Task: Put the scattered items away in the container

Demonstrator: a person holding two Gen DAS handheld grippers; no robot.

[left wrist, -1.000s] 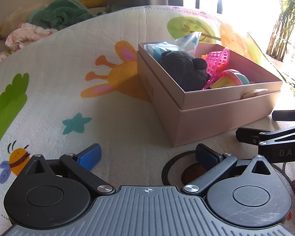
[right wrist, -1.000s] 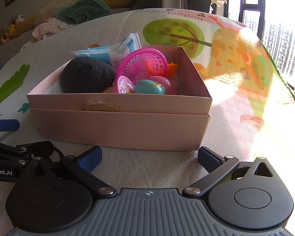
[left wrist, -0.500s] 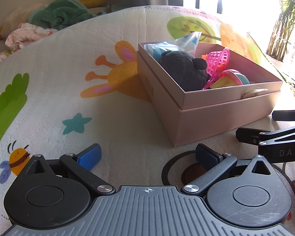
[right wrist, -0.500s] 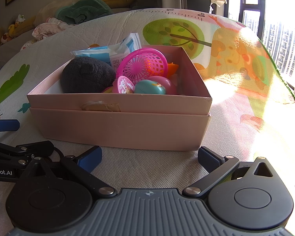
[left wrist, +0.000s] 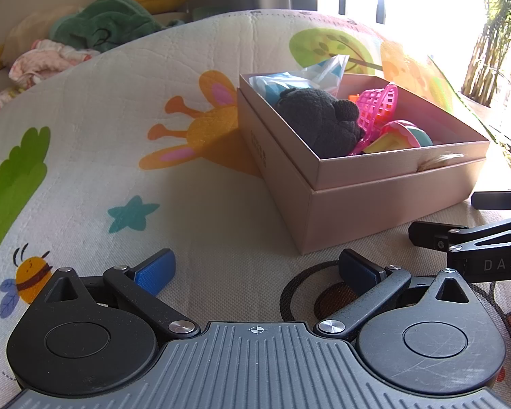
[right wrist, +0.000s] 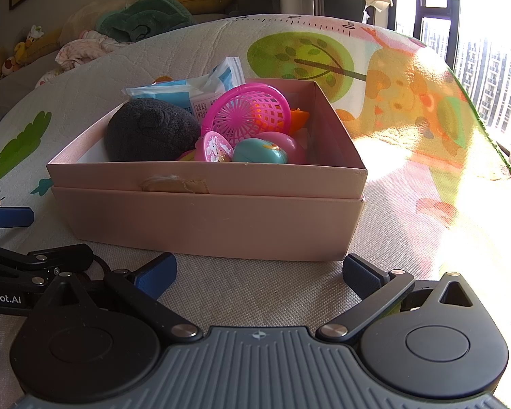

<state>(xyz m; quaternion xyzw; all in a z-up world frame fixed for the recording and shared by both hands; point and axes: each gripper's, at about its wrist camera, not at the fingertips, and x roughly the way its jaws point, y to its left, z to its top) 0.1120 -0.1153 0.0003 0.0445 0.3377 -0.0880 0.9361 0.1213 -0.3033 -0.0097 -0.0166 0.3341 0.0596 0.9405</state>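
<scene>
Fingers on both grippers spread wide, nothing held: left gripper (left wrist: 255, 271) and right gripper (right wrist: 259, 271) low over mat (left wrist: 119, 143). Pink box (right wrist: 214, 218) just ahead on mat, holding grey plush (right wrist: 150, 136), pink basket (right wrist: 250, 110), blue packet (right wrist: 187, 90), small toys.

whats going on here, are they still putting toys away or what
Both handheld grippers, the left gripper and right gripper, are open and empty, low over the printed play mat. The pink cardboard box already holds a dark grey plush toy, a pink plastic basket and other toys. No loose items show on the mat.
</scene>
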